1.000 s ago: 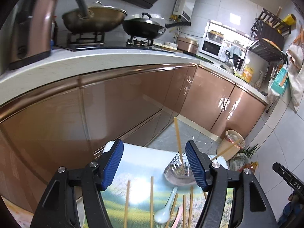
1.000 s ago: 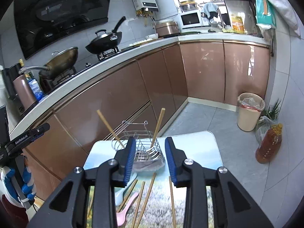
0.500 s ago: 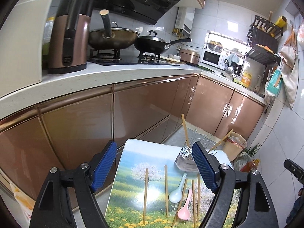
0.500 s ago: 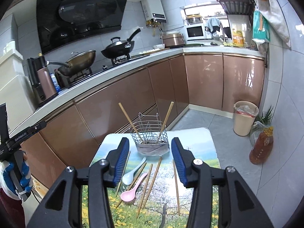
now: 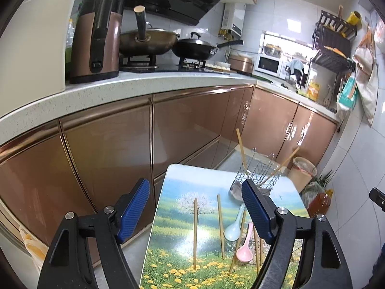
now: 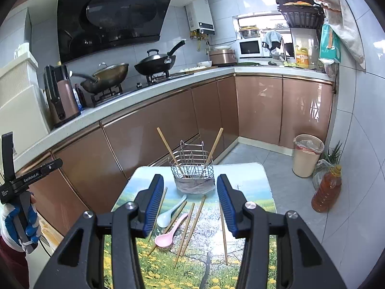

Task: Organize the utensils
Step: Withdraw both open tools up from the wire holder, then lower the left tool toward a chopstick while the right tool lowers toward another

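My left tool (image 5: 195, 185) hangs over the near left part of the bench (image 5: 173, 192). Its jaws stand wide and are closing, with nothing between the blue pads and nothing touching them. From the right wrist view I can see my gloved left hand (image 6: 19, 226) gripping that tool's handle, off the bench's left side.

My right tool (image 6: 190, 178) points down at the middle of the bench. Its jaws are apart, less wide than the left one's, and they grip nothing.

The wire basket (image 6: 192, 166) stands upright near the far edge of the bench, about midway along it. Two chopsticks are in it. One (image 6: 168, 144) leans out to the left, the other (image 6: 215, 142) leans out to the right.

The other utensils lie flat on the bench, on the near side of the basket:
- The white spoon (image 6: 166, 214) lies left of centre, its handle pointing towards the basket.
- The pink spoon (image 6: 168, 237) lies just nearer to me than the white one, close beside it.
- One loose chopstick (image 6: 158, 209) lies towards the left edge.
- One (image 6: 175, 224) runs slantwise by the spoons.
- A pair (image 6: 192, 226) lies side by side in the middle.
- One (image 6: 223, 231) lies apart from the rest, towards the right edge.
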The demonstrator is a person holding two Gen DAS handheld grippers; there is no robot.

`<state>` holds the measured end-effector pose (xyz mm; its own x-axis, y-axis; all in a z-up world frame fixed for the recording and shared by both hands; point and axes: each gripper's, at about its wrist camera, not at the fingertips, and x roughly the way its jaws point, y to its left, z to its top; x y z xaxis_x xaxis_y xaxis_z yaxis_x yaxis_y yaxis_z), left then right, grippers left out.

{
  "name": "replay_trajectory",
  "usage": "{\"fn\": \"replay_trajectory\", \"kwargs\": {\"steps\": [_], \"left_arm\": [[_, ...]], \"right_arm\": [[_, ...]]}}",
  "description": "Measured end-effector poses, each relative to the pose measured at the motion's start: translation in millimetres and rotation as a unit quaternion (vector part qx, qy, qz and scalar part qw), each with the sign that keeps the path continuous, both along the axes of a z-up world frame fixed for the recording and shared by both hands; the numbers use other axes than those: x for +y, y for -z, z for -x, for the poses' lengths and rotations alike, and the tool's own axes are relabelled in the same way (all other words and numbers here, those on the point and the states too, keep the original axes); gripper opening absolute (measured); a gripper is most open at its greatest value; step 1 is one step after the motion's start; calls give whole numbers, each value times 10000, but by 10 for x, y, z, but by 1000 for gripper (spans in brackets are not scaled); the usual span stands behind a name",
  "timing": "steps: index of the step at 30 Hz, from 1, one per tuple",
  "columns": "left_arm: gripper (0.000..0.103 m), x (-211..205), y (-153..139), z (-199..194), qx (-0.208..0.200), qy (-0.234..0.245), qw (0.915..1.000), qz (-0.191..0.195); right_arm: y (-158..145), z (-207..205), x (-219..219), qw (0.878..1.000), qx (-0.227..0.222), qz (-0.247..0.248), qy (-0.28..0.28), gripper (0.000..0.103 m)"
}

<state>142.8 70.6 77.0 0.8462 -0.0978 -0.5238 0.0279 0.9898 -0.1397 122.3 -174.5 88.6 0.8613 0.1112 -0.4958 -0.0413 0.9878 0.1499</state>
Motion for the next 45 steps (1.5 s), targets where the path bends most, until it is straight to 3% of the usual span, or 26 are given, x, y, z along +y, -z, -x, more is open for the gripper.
{"fn": "replay_trajectory", "kwargs": {"steps": [9,21,30,45], "left_arm": [[74,-96,302,-251,403,108,9990,-144],[66,-352,945,-872,1237,340,9911,-351],[53,-567,1615,-1466,2161,559,9742,-329],[48,-1014,2264,-2224,3067,829,9458,-671]], "right_arm": [[243,-285,104,9991,363,173,-128,43],[890,-949,61,9928,1177,120,-201,33],[1515,-1549,121,9794,1975,77,-412,18],[2439,-2410,440,9448,3157,37,-873,16]]}}
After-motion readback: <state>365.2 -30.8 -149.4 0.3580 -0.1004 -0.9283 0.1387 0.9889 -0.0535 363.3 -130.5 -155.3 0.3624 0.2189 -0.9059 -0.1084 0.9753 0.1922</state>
